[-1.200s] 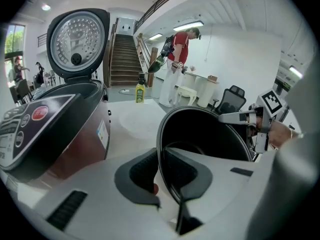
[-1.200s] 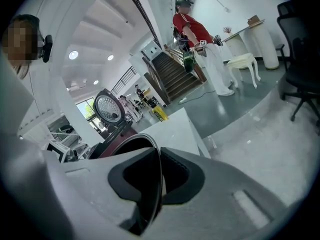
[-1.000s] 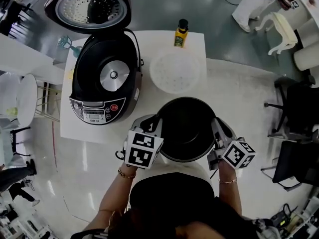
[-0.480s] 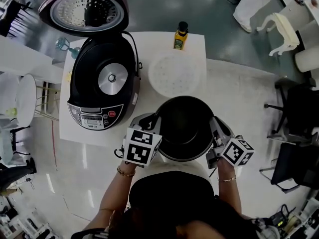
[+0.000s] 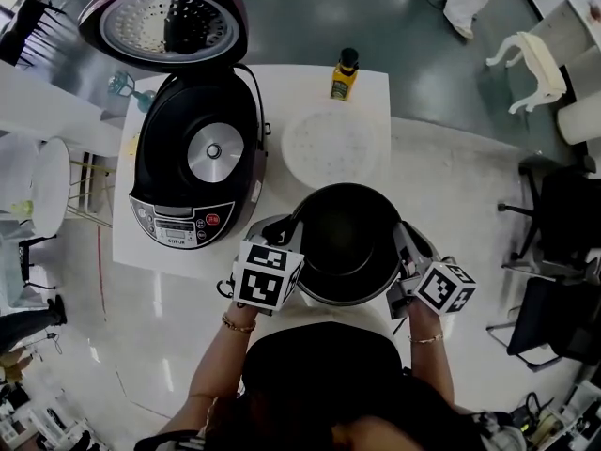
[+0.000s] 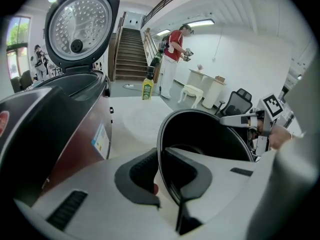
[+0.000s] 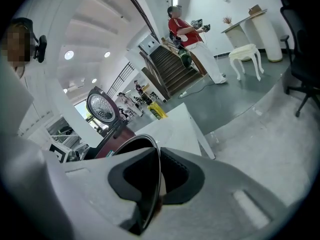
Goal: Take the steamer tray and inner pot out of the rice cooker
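The black inner pot (image 5: 349, 242) hangs in the air just off the white table's near edge, held by its rim on both sides. My left gripper (image 5: 293, 236) is shut on the pot's left rim (image 6: 161, 154). My right gripper (image 5: 406, 252) is shut on the pot's right rim (image 7: 156, 184). The rice cooker (image 5: 199, 158) stands open on the table's left part, its heating plate bare and its lid (image 5: 167, 17) tipped back. The white steamer tray (image 5: 336, 147) lies flat on the table to the cooker's right.
A yellow oil bottle (image 5: 344, 75) stands at the table's (image 5: 376, 92) far edge behind the tray. Chairs (image 5: 559, 214) stand to the right on the floor. A white stool (image 5: 535, 50) is at the upper right. A person in red (image 6: 172, 59) stands far off by the stairs.
The pot and both grippers have held almost still in the head view; the table and cooker shifted slightly as the camera moved.
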Available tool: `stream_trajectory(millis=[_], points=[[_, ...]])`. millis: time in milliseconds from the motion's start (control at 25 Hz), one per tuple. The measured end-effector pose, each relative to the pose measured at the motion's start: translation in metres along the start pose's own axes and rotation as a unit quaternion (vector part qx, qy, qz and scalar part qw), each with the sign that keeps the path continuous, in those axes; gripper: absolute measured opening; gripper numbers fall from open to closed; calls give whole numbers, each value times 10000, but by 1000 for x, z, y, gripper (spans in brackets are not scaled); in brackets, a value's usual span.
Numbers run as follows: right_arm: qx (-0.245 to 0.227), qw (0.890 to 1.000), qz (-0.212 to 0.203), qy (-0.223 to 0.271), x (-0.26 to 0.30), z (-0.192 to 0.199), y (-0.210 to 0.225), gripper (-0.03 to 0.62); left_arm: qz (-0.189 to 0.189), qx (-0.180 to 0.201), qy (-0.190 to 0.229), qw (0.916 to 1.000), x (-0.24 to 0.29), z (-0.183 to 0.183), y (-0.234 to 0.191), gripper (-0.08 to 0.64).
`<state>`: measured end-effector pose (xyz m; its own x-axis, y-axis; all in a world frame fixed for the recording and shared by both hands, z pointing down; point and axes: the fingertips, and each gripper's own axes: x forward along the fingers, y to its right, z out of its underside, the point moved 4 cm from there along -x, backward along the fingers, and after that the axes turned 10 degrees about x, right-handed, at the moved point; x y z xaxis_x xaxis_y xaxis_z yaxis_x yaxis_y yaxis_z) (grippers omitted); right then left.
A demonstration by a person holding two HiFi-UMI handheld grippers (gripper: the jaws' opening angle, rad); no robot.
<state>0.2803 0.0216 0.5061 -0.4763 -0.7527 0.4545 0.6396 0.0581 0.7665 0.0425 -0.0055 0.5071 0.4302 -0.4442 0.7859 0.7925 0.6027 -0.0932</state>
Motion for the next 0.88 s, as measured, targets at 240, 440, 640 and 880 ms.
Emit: stream_trajectory(millis=[240,440,640,880], points=[[112,9998,-163,77,2,1,1,32,-82,59,267,9996,0,-1,-3,43],[5,9995,-226,198,3,-1,-3,50,-378,325,486,9976,-7,-1,-9,138],[-463,9987,-49,190,-3,-1,-4,93,-419,320,695,9962,-23,-2,-12,158],[-526,9972,-33,536,-23,-22,-3,106,-476,259,930,9942,-45,-7,-12,158]])
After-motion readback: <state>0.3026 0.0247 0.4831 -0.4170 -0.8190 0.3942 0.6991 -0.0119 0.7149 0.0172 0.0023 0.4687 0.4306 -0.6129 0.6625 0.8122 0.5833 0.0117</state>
